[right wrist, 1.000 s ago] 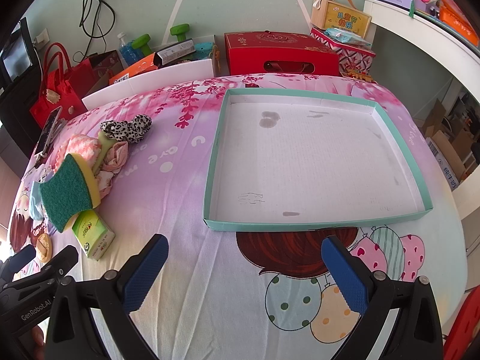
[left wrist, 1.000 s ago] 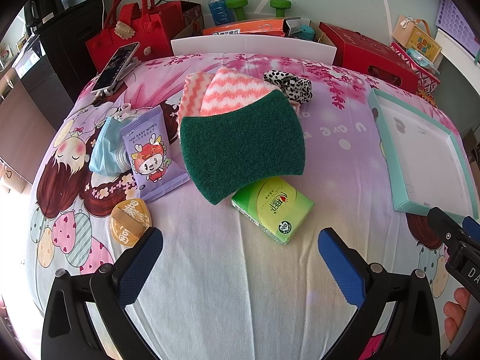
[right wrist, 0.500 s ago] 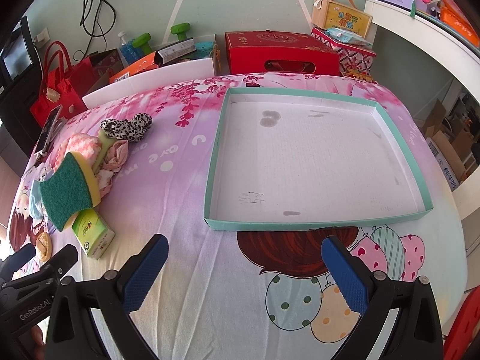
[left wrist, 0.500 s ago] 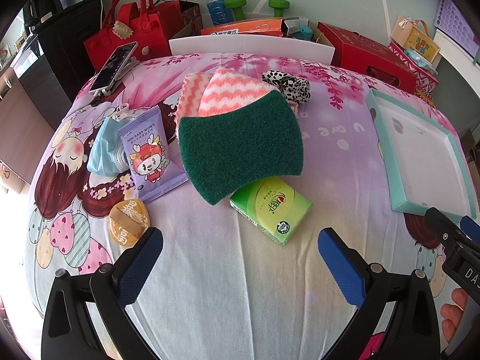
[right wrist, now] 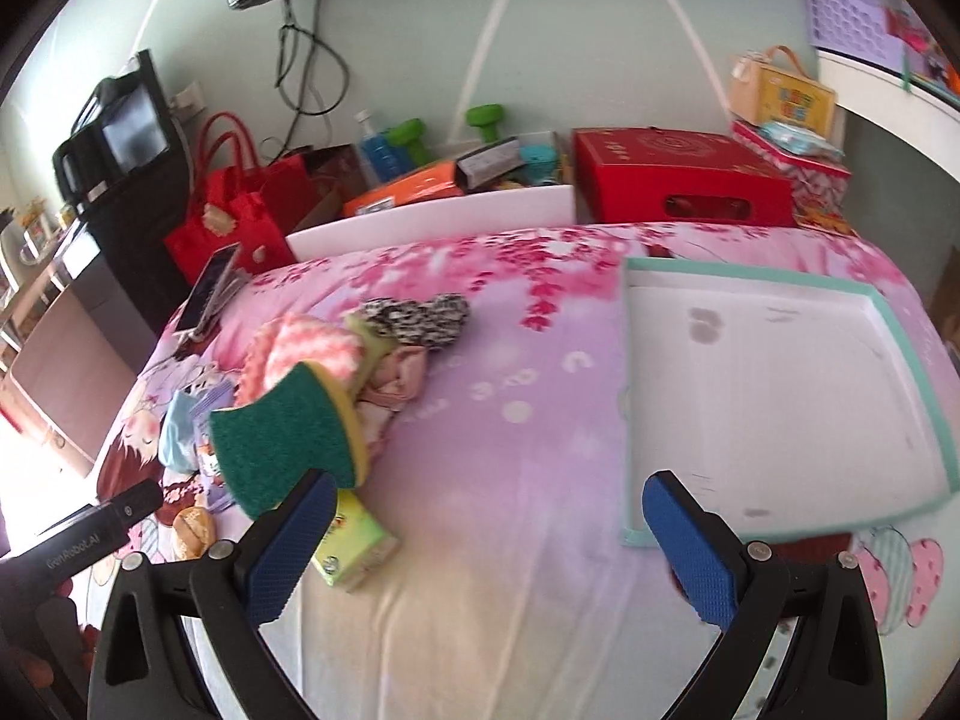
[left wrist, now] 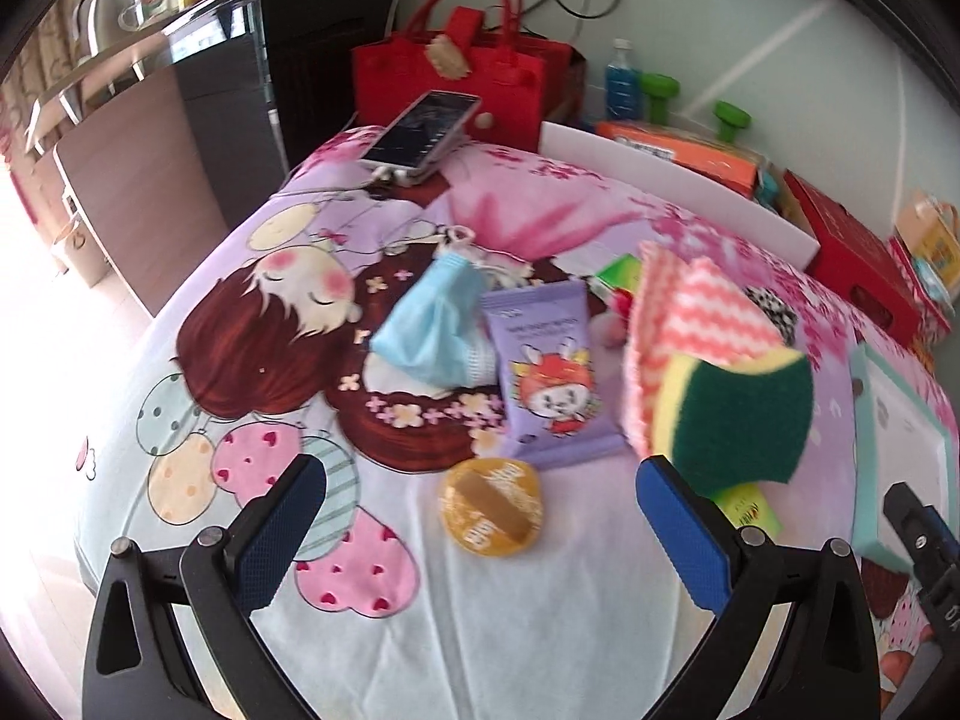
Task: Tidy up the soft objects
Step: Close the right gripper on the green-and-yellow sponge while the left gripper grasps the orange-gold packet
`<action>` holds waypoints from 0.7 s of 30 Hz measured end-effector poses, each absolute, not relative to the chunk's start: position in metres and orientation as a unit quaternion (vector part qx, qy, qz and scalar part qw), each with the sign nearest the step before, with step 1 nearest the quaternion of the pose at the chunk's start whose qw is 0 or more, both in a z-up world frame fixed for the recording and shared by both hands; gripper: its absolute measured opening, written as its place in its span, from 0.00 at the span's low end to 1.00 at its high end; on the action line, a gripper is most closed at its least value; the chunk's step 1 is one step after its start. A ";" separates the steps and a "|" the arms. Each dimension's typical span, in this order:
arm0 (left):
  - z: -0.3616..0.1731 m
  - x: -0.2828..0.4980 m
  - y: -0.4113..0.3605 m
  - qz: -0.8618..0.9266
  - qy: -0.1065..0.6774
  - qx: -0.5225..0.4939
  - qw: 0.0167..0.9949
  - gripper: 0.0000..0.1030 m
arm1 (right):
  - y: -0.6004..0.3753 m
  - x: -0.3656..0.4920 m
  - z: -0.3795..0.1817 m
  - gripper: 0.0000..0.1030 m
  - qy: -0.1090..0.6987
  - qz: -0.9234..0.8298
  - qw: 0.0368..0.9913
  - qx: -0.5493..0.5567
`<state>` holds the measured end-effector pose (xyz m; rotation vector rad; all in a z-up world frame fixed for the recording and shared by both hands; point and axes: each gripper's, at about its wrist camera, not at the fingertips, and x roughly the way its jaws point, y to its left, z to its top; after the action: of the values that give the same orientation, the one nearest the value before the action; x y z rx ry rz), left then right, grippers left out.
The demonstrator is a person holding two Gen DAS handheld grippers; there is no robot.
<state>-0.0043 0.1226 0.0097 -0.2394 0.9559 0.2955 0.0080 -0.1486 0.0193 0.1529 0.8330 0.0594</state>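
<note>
A green and yellow sponge (left wrist: 738,414) leans on a pink zigzag cloth (left wrist: 708,312) in a pile of soft things; it also shows in the right wrist view (right wrist: 288,438). A blue face mask (left wrist: 432,318), a purple wipes pack (left wrist: 549,378) and an orange powder puff (left wrist: 491,507) lie to its left. My left gripper (left wrist: 480,534) is open and empty, just before the puff. My right gripper (right wrist: 480,546) is open and empty over bare sheet, between the pile and the teal-rimmed tray (right wrist: 900,324).
A green tissue pack (right wrist: 351,546) lies under the sponge. A leopard scrunchie (right wrist: 420,315) and a pink cloth (right wrist: 399,375) lie behind. A phone (left wrist: 423,135) rests at the far edge. Red bag (left wrist: 462,78), boxes and dumbbells stand beyond the bed.
Both grippers swung left. The left view now centres on the puff, mask and wipes instead of the sponge. The right view now faces the pile, with the tray at the right.
</note>
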 end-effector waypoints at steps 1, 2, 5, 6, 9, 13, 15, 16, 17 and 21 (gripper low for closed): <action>0.008 -0.004 0.127 0.142 0.456 -0.119 0.871 1.00 | -0.142 0.011 0.018 1.00 0.405 0.036 0.911 0.070; 0.007 -0.004 0.131 0.143 0.457 -0.123 0.869 1.00 | -0.134 0.015 0.015 1.00 0.408 0.044 0.909 0.067; 0.000 -0.004 0.137 0.135 0.471 -0.135 0.861 1.00 | -0.113 0.023 0.009 1.00 0.415 0.066 0.905 0.060; -0.003 -0.004 0.138 0.131 0.480 -0.138 0.856 1.00 | -0.106 0.025 0.008 1.00 0.416 0.071 0.905 0.057; -0.014 -0.001 0.137 0.115 0.503 -0.144 0.844 1.00 | -0.092 0.031 0.004 1.00 0.416 0.088 0.904 0.045; -0.025 0.004 0.129 0.106 0.524 -0.128 0.835 1.00 | -0.081 0.040 -0.003 1.00 0.421 0.096 0.901 0.038; -0.032 0.006 0.125 0.096 0.533 -0.126 0.831 1.00 | -0.077 0.044 -0.005 1.00 0.423 0.100 0.900 0.040; -0.035 0.007 0.123 0.090 0.537 -0.125 0.830 1.00 | -0.074 0.045 -0.006 1.00 0.425 0.104 0.898 0.038; -0.037 0.008 0.123 0.086 0.539 -0.124 0.828 1.00 | -0.070 0.046 -0.007 1.00 0.427 0.107 0.897 0.034; -0.044 0.010 0.122 0.078 0.548 -0.128 0.823 0.92 | -0.060 0.050 -0.016 1.00 0.437 0.115 0.892 0.019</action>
<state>0.0097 0.1219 -0.0438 -0.2721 1.1667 0.1655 0.0500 -0.0602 -0.0164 0.0396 0.9080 0.2383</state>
